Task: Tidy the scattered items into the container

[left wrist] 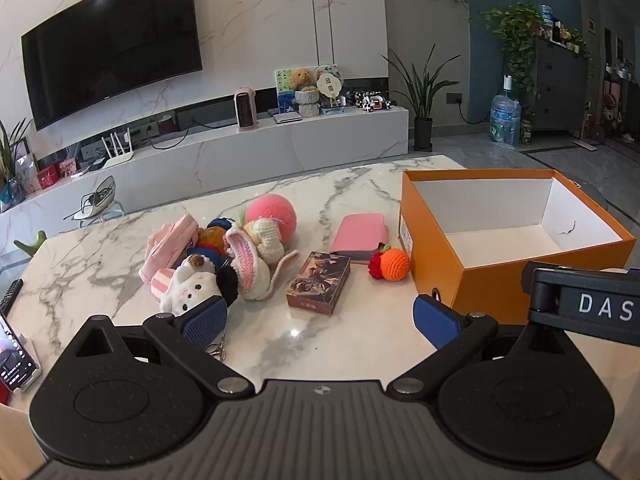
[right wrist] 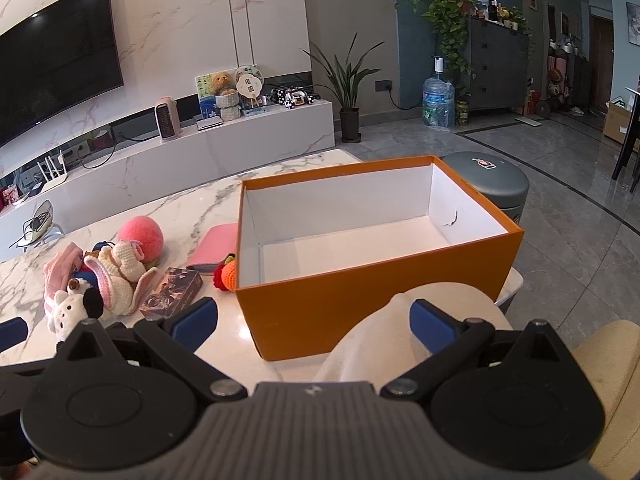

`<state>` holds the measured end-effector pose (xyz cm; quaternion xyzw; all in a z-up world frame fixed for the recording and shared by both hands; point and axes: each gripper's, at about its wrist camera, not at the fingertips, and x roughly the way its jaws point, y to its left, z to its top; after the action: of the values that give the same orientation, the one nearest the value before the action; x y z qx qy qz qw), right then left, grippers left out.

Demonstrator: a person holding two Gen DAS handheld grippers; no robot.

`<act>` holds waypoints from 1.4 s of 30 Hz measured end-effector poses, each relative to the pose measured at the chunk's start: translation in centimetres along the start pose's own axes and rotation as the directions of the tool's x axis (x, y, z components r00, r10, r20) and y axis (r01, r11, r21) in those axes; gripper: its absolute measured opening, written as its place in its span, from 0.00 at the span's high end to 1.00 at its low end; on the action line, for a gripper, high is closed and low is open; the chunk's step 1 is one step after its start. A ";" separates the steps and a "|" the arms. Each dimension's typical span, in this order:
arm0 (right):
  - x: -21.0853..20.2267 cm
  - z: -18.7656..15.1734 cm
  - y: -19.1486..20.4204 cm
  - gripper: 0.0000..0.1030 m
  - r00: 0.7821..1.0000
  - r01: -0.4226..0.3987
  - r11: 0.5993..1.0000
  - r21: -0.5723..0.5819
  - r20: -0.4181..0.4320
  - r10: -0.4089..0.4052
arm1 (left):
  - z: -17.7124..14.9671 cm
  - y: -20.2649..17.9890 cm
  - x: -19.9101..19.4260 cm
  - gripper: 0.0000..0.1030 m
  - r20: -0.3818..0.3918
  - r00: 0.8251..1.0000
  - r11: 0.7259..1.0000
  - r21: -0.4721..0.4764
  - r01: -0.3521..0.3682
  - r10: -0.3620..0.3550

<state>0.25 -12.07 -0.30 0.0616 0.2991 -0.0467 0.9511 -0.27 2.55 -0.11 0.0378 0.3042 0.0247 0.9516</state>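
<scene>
While both grippers tilt down toward the marble table, neither holds anything: the left gripper has its jaws spread wide over bare tabletop, and the right gripper stands just as wide, low in front of the box

From the left wrist view, the left gripper's blue pads sit apart, the left one just in front of the white plush, the right one near the box's front corner; whether either touches I cannot tell. Part of the right gripper's black body, lettered "DAS", shows at the right edge of this view, in front of the box

From the right wrist view, a white rounded thing lies between the right gripper's fingers, close under the camera, and one pad overlaps it, yet the jaws do not press on it. What it is I cannot tell

All the scattered items lie on the table left of the open orange box, whose white inside is bare. Nearest the box is an orange crochet fruit, then a pink wallet behind it and a card box in front. Farther left is a heap: pink ball, crochet bunny, pink cloth and the plush

A phone lies at the table's left edge
</scene>
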 end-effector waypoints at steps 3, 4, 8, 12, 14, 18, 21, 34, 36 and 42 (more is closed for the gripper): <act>0.0 0.0 0.3 0.00 1.000 -0.008 1.000 -0.008 0.001 0.008 | 0.0 0.3 0.0 0.00 -0.003 1.000 1.000 -0.006 -0.006 0.006; 0.0 0.0 0.4 0.00 1.000 -0.009 1.000 -0.010 0.001 0.009 | 0.0 0.3 0.0 0.00 -0.005 1.000 1.000 -0.008 -0.007 0.006; -0.1 0.0 0.8 0.00 1.000 -0.015 1.000 -0.019 0.003 0.015 | 0.0 0.7 0.0 0.00 -0.006 1.000 1.000 -0.019 -0.010 0.010; -0.1 0.1 1.1 0.00 1.000 -0.020 0.999 -0.026 0.004 0.020 | 0.0 0.9 0.0 0.00 -0.008 1.000 1.000 -0.025 -0.015 0.015; -0.1 0.0 1.3 0.00 1.000 -0.022 0.999 -0.031 0.004 0.022 | 0.0 1.1 0.0 0.00 -0.009 1.000 0.999 -0.027 -0.017 0.017; -0.1 0.1 1.6 0.00 1.000 -0.022 0.999 -0.039 0.006 0.022 | -0.1 1.3 0.0 0.00 -0.004 1.000 0.999 -0.033 -0.021 0.021; -0.1 0.1 1.8 0.00 1.000 -0.027 0.999 -0.044 0.007 0.028 | -0.2 1.4 -0.1 0.00 0.011 0.999 0.999 -0.024 -0.034 0.034; 1.3 0.5 3.7 0.00 0.998 -0.061 0.994 -0.086 0.004 0.061 | -0.3 2.6 0.9 0.00 0.020 0.998 0.996 -0.070 -0.053 0.055; 1.6 0.6 4.1 0.00 0.997 -0.070 0.993 -0.097 0.004 0.071 | -0.4 3.0 1.4 0.00 0.013 0.999 0.996 -0.083 -0.041 0.042; 2.5 0.6 5.0 0.00 0.982 -0.184 0.977 -0.104 0.021 0.187 | -1.1 5.0 3.5 0.00 -0.040 0.998 0.988 -0.149 0.033 -0.039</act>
<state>3.25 -7.36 -0.86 0.0401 0.2794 0.0566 0.9577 1.78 7.83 -2.58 -0.0389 0.3226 0.0308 0.9452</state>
